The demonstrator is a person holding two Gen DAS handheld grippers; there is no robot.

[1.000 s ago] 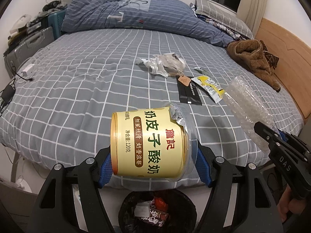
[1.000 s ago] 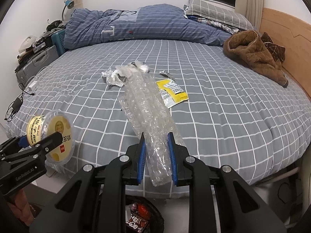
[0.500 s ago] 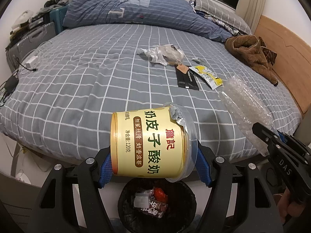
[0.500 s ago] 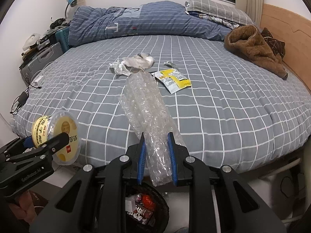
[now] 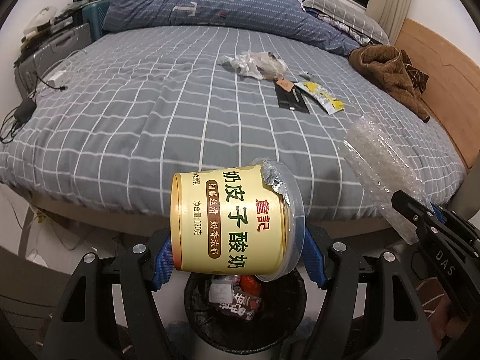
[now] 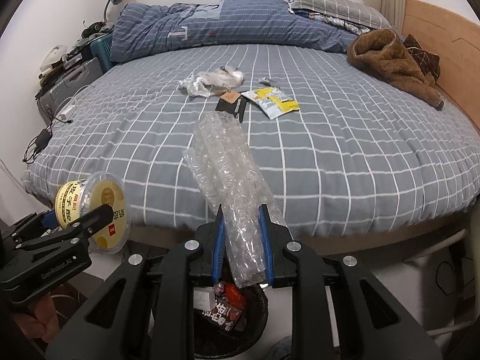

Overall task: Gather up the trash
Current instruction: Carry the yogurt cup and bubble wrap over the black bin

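My left gripper (image 5: 237, 258) is shut on a yellow yogurt cup (image 5: 231, 219) lying sideways between its blue pads, lid to the right. It hangs just above a black-lined trash bin (image 5: 246, 306) holding wrappers. My right gripper (image 6: 242, 240) is shut on a roll of clear bubble wrap (image 6: 231, 186) that sticks up and forward, also over the bin (image 6: 231, 315). In the right wrist view the left gripper (image 6: 75, 225) with the cup (image 6: 90, 207) shows at lower left. On the bed lie a crumpled white plastic bag (image 5: 255, 63), a black card with tag (image 5: 291, 99) and a yellow wrapper (image 5: 321, 97).
The grey checked bed (image 5: 150, 105) fills the view beyond the bin. A blue duvet (image 5: 210, 9) and pillows lie at the back, brown clothing (image 5: 390, 72) by the wooden headboard at right. Suitcases, cables and a charger (image 5: 24, 111) crowd the left side.
Both grippers have drawn back from the bed with their loads. The trash bin now shows more fully beneath them, and the bed's front edge has come into view.
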